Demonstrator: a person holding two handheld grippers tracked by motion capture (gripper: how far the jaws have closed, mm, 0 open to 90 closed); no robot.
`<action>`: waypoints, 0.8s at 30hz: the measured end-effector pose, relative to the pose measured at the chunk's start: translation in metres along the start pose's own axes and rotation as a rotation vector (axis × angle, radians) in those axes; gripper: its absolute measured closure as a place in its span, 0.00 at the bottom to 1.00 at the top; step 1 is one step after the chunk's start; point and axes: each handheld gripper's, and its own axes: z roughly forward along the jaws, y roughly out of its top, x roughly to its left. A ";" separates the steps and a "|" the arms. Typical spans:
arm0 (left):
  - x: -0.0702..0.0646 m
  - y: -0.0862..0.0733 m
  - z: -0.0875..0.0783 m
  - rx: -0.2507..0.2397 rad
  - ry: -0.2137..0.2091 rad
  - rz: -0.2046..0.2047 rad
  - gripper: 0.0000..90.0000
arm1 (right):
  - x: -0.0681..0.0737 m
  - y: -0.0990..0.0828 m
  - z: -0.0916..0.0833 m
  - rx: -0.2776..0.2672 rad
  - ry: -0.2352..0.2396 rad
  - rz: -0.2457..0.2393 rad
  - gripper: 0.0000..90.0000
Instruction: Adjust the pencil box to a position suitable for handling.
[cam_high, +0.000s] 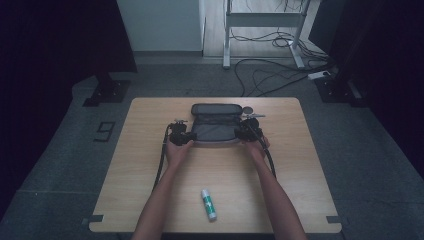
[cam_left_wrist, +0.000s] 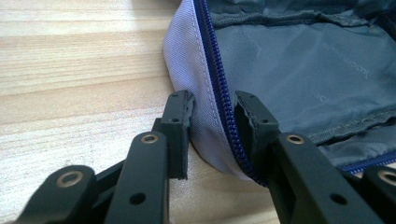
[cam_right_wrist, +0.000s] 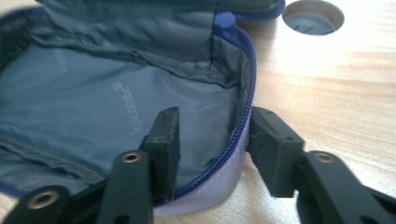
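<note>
Pouch (cam_high: 215, 131) open on table; left tongs (cam_left_wrist: 212, 114) clamp its left rim, right tongs (cam_right_wrist: 215, 135) straddle right rim, unclenched.

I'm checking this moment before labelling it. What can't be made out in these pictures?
- High view: whether each hand-held gripper, left and right, pinches the pouch wall; too small and dim.
- Left gripper view: the pouch's far end, cut off by the top and right edges.
- Right gripper view: the small print on the lining, blurred.
- High view: the glue stick label, too small to read.
</note>
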 end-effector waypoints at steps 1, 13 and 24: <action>0.000 0.000 0.000 0.000 -0.002 -0.002 0.75 | 0.000 -0.001 0.002 0.014 -0.005 -0.002 0.64; 0.007 0.002 0.000 0.004 -0.030 -0.035 0.87 | -0.008 -0.006 0.002 0.025 -0.020 0.022 0.95; 0.005 0.006 -0.011 0.017 -0.043 -0.020 0.91 | -0.008 -0.005 -0.017 -0.017 0.019 -0.017 0.96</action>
